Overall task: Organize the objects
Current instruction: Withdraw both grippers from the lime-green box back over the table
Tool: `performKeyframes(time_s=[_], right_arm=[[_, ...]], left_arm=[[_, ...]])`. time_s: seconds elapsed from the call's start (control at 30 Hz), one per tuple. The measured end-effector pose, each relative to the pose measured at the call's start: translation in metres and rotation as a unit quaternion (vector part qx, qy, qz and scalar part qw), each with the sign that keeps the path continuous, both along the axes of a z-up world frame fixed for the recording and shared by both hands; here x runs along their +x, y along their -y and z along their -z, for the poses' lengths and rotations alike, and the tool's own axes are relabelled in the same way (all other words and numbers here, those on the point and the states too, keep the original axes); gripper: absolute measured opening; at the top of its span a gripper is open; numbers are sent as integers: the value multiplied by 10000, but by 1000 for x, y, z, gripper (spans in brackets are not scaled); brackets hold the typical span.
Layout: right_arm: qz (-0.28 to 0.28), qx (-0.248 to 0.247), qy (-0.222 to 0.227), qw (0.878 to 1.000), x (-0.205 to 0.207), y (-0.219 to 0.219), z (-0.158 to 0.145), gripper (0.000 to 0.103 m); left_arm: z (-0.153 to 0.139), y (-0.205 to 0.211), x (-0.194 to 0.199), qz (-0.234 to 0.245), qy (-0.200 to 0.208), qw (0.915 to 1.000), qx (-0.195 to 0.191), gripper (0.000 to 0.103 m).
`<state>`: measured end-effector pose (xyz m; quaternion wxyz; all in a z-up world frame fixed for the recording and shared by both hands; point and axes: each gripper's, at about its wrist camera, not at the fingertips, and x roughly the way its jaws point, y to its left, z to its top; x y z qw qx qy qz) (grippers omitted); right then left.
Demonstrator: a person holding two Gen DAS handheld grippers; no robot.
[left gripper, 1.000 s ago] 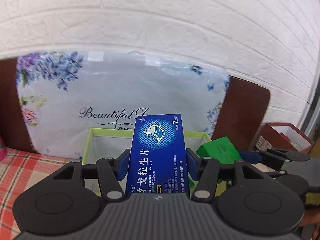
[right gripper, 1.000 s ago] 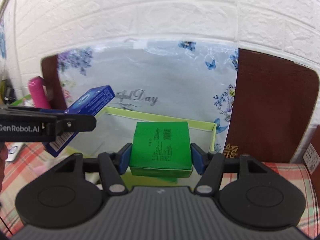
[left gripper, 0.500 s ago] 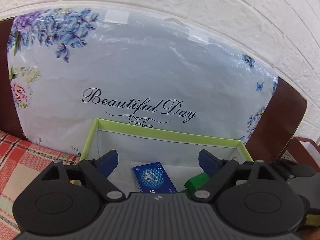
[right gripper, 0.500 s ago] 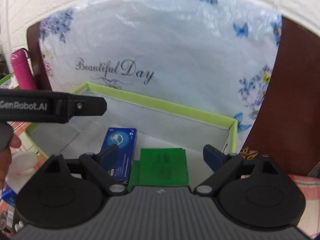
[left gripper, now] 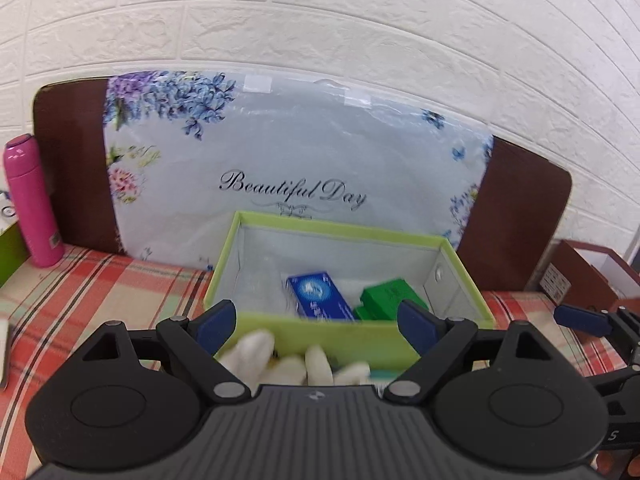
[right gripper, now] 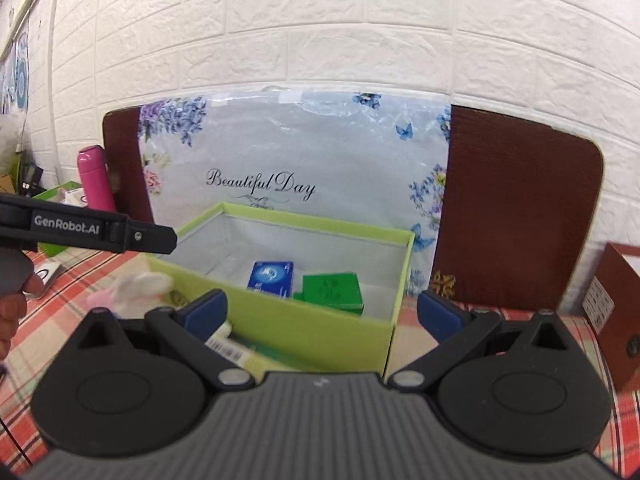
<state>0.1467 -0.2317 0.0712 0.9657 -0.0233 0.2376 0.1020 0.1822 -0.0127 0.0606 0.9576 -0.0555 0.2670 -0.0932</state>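
Note:
A light green open box [left gripper: 328, 330] [right gripper: 320, 332] stands on the plaid cloth. Inside lie a blue tablet box [left gripper: 320, 294] [right gripper: 271, 276] and, to its right, a green box [left gripper: 390, 296] [right gripper: 331, 287]. My left gripper [left gripper: 316, 320] is open and empty, in front of the box's near wall. My right gripper [right gripper: 322, 310] is open and empty, also in front of the box. A white soft toy [left gripper: 296, 360] [right gripper: 134, 286] lies just in front of the box, with a small packet [right gripper: 230, 346] beside it.
A pink bottle [left gripper: 30, 200] [right gripper: 96, 180] stands at the back left. A floral "Beautiful Day" bag [left gripper: 288, 160] leans on a brown board [right gripper: 516, 216] against the brick wall. A brown open box [left gripper: 588, 276] sits at the right. The left gripper's side [right gripper: 88, 230] shows in the right wrist view.
Both grippers let go of their boxes, which now lie in the green box. Both grippers have since pulled back and up, away from the box, staying open.

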Motion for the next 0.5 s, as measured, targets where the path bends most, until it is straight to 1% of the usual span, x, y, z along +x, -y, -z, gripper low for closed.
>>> performKeyframes(time_s=[0.13,0.23,0.3,0.5], right_arm=[[141,33,-105,9998,-37,1,10,103],[162,91,-212,9996,-61,0,19,103],[154,109,-283,9994,-76,-3,26,103],[211,230,-497,9983,-105,-7,44,103]], left_arm=[[17,0,-39,-40,-127,9999,54,91],[31,-2,-59,-35,-388,9992,16,91],[39,-3,-68,-56,-517,9986,-23,91],[58,-3,-88,-139,-785,9968,61,91]])
